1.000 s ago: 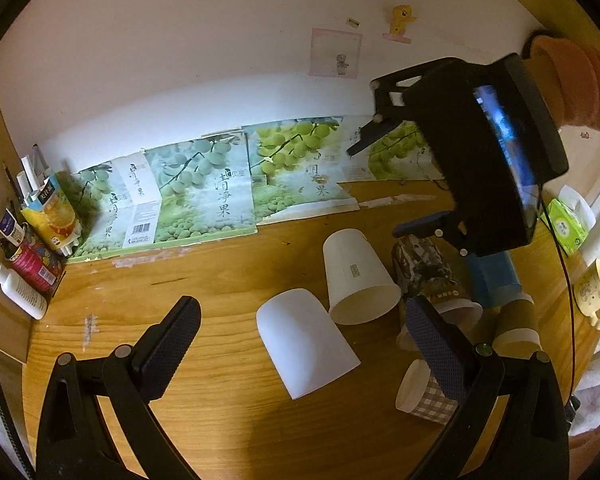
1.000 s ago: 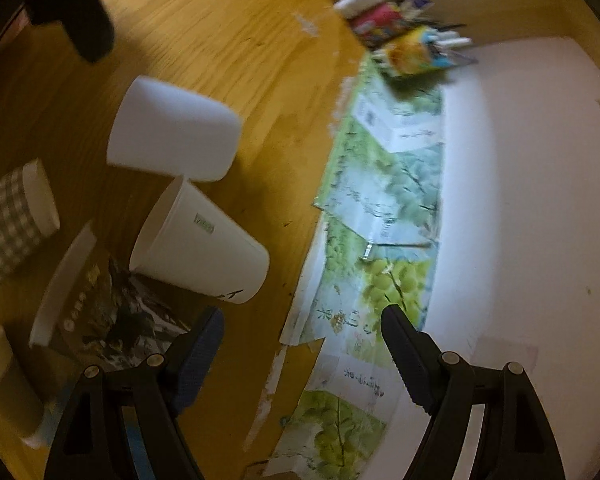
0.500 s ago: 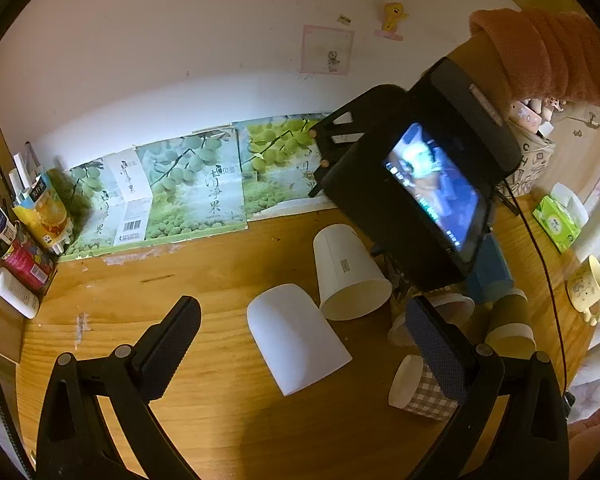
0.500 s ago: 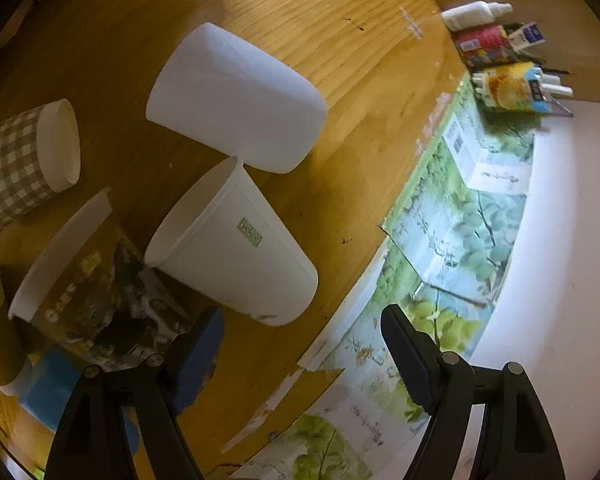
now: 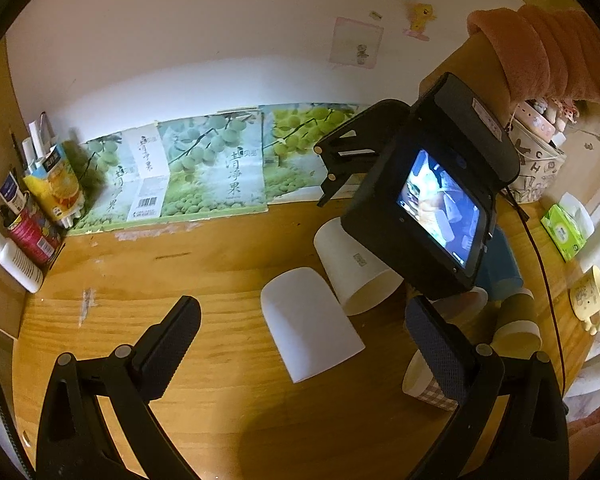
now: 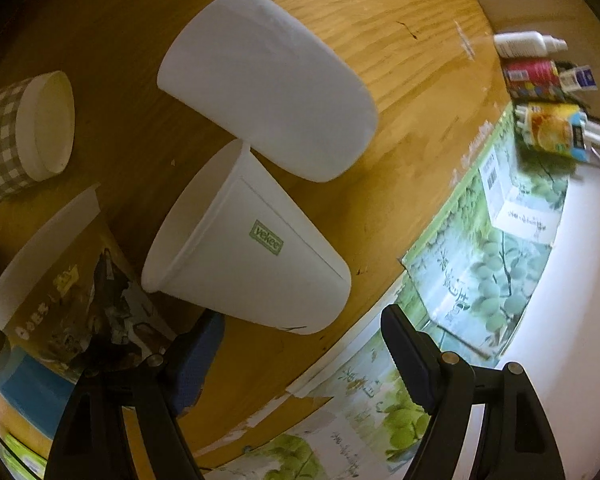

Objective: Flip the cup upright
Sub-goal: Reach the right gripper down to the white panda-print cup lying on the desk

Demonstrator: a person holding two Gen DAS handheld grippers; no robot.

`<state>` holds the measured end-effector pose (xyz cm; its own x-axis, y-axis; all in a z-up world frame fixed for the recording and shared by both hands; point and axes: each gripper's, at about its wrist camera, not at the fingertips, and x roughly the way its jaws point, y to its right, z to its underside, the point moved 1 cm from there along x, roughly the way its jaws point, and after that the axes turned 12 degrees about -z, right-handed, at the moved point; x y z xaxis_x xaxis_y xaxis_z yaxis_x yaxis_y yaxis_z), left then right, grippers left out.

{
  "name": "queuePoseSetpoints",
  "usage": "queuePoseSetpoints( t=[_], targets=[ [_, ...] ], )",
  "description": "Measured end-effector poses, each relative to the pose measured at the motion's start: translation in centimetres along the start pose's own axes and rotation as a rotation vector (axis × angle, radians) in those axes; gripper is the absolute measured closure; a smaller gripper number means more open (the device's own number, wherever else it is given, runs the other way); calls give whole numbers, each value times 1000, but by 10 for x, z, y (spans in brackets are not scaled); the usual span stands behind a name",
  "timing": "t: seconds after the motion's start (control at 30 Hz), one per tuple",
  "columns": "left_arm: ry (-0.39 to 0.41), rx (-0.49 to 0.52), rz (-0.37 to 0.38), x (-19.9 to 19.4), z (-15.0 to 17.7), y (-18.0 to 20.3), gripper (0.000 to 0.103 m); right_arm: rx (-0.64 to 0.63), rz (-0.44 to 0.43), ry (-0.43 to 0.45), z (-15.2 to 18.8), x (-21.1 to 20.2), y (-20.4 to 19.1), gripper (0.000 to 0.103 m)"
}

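The tabletop [image 6: 400,12] is grained wood with a soft sheen. The white cup [image 6: 252,248] and its plain neighbour [image 6: 268,96] look like matt paper. The fingers [image 5: 440,344] carry dimpled dark rubber pads. The fruit cartons [image 5: 204,176] are glossy printed card.

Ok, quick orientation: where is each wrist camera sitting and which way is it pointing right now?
Left wrist: behind the open left gripper, low over the wooden table, facing the wall; its fingers, the right gripper's body and an orange sleeve show.
Right wrist: behind the open right gripper, looking down at the labelled white cup lying on its side; only its fingers show.
Shared: that cup, the plain white cup, the checked cup.
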<state>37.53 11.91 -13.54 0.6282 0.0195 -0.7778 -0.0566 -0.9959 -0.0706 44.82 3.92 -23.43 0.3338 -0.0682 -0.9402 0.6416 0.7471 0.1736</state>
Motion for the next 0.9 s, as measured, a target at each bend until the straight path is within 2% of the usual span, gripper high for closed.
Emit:
queuePoseSetpoints(
  t=[0.3,0.33,0.37,0.4,0.63,0.8,0.83,0.87,0.9],
  targets=[
    [-14,-20,-13,0,6,-12,1,-167,30,-14,-11,3,-10,22],
    [-16,-23,-13,0,6,-14,1,-172,28,-10,-12,2,-9,24],
    [-19,-25,-14,1,6,-15,1,-172,18,-9,-14,2,-8,32],
    [-20,-27,-15,0,6,-17,1,-165,6,-11,-15,3,-7,35],
    [-37,-48,-24,2,7,-22,1,-155,9,-9,-18,3,-1,45],
    [-49,-61,-18,3,6,-24,1,-71,23,3,-15,0,7,65],
    [-51,-61,-21,3,6,-23,1,-44,19,2,-14,0,9,73],
    [-52,-61,-22,3,6,-24,1,-21,10,-4,-13,1,11,99],
    [-54,-62,-22,4,6,-24,1,6,17,-11,-12,2,11,101]
  ],
)
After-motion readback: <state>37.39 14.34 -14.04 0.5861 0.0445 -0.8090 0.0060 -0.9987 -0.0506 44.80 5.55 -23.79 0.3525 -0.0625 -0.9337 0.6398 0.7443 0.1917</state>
